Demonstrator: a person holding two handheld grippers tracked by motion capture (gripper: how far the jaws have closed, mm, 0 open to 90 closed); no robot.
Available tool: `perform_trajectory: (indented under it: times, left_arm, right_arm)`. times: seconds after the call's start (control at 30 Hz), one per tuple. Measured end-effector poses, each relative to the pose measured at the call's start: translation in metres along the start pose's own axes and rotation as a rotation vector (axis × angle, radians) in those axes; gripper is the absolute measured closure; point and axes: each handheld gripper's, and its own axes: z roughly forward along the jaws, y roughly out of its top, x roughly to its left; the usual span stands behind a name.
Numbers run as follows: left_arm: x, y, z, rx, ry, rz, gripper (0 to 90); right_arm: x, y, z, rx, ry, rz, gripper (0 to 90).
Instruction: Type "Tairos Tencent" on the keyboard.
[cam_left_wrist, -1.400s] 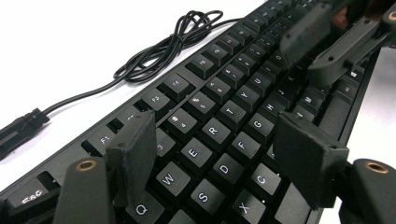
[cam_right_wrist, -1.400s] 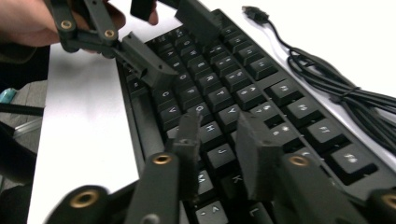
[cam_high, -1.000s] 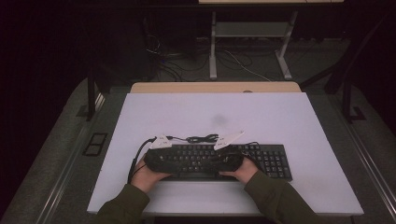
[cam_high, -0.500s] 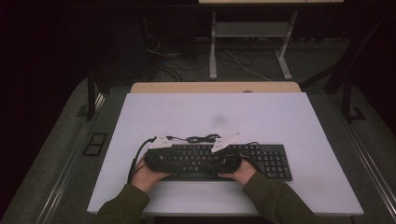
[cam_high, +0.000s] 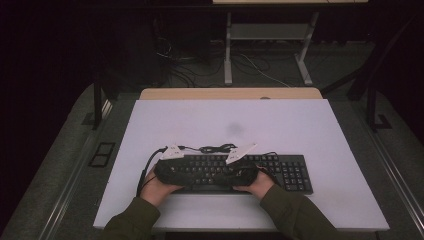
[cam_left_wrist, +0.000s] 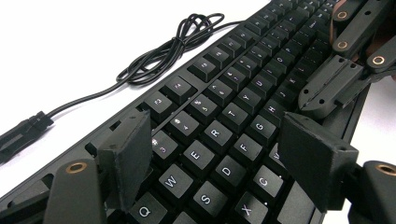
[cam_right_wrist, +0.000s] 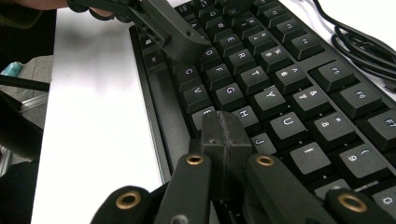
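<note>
A black keyboard (cam_high: 285, 172) lies near the front of the white table (cam_high: 225, 120). Both hands hold their grippers low over its left half, tips facing each other. My left gripper (cam_left_wrist: 215, 135) is open, and its pads straddle the keys around E, D and F without touching them. It also appears in the high view (cam_high: 197, 172), and one of its fingers (cam_right_wrist: 180, 42) enters the right gripper view. My right gripper (cam_right_wrist: 223, 123) is shut with nothing between its pads, its tips just over the keys beside H. It shows again in the left gripper view (cam_left_wrist: 327, 86) and the high view (cam_high: 225, 175). Contact with a key is unclear.
The keyboard's black cable (cam_high: 215, 148) lies coiled on the table just behind it, seen too in the left gripper view (cam_left_wrist: 173, 51). A strip of wood (cam_high: 230, 93) runs along the table's far edge. A metal desk frame (cam_high: 270, 35) stands on the floor beyond.
</note>
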Motion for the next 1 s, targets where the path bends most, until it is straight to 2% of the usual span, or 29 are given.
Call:
perform_trajectory:
  times: [0.57, 0.77, 1.0]
  left_arm:
    - [0.000, 0.000, -0.002, -0.008, 0.005, 0.001, 25.7]
    - [-0.002, 0.001, -0.002, -0.009, 0.003, -0.001, 25.7]
    - [-0.004, 0.001, -0.003, -0.013, -0.004, 0.004, 26.5]
  right_arm:
    - [-0.001, 0.003, -0.008, -0.037, 0.000, 0.004, 88.8]
    - [-0.005, 0.003, -0.014, -0.063, -0.002, 0.017, 80.8]
    - [-0.009, 0.003, -0.019, -0.091, -0.021, 0.039, 65.1]
